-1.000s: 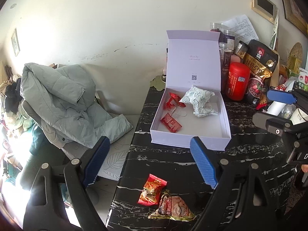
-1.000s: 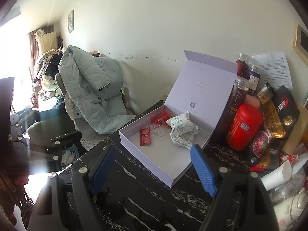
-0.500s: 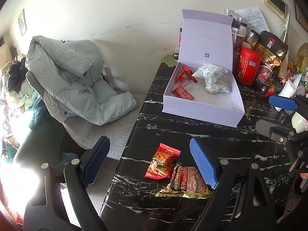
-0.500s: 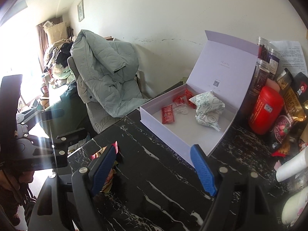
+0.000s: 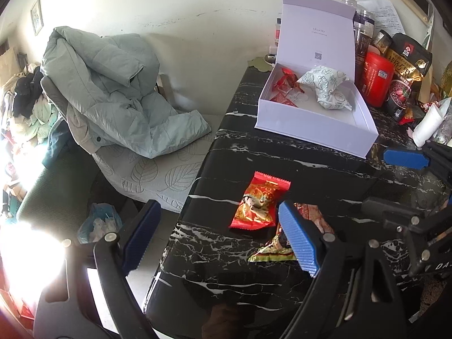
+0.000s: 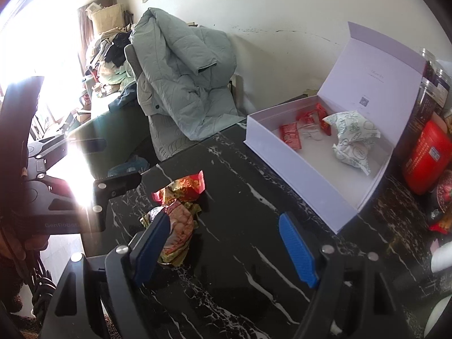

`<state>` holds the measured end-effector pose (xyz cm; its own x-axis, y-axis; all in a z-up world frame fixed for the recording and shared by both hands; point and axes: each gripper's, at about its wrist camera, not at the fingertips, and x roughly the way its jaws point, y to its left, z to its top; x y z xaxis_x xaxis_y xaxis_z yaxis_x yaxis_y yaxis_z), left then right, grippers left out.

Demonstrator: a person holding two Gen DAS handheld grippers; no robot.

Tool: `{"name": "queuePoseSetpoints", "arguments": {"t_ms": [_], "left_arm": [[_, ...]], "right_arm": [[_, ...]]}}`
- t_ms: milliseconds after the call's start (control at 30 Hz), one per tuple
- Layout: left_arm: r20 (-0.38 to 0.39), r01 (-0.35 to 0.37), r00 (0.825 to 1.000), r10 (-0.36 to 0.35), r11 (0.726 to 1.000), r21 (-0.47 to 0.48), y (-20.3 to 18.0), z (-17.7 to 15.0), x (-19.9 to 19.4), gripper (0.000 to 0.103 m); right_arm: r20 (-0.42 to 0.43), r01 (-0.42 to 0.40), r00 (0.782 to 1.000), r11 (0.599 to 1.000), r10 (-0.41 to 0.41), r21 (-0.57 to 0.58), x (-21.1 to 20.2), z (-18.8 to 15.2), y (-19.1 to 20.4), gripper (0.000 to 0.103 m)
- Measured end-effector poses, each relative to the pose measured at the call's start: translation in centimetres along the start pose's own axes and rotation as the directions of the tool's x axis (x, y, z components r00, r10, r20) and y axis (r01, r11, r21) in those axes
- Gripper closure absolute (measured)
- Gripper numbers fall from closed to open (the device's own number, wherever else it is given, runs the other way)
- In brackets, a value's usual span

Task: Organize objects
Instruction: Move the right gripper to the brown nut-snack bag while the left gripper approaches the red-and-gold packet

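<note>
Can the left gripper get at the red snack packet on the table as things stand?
Probably yes. The left gripper is open, and the red packet lies flat just ahead of it with nothing on top. The gold packet lies close beside it and may get nudged.

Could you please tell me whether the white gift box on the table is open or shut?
Open: the white gift box has its lid standing upright at the back, with snack packets visible inside.

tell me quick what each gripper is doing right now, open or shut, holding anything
Left gripper: open, holding nothing, above the red snack packet.
Right gripper: open, holding nothing, over the black table.
</note>
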<state>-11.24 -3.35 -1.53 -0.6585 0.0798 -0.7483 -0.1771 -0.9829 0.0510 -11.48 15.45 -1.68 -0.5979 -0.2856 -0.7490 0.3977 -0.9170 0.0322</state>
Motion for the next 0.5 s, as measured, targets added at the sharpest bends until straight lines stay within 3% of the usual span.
{"name": "queuePoseSetpoints", "arguments": {"t_ms": [500], "left_arm": [[-0.043,0.016,0.999,-0.017,1.000,-0.012,2.4,-1.4,2.1,0.018]], "right_arm": [[-0.127,-0.137,0.983,0.989,0.129,-0.050,6.0,-1.0,3.3,0.022]]}}
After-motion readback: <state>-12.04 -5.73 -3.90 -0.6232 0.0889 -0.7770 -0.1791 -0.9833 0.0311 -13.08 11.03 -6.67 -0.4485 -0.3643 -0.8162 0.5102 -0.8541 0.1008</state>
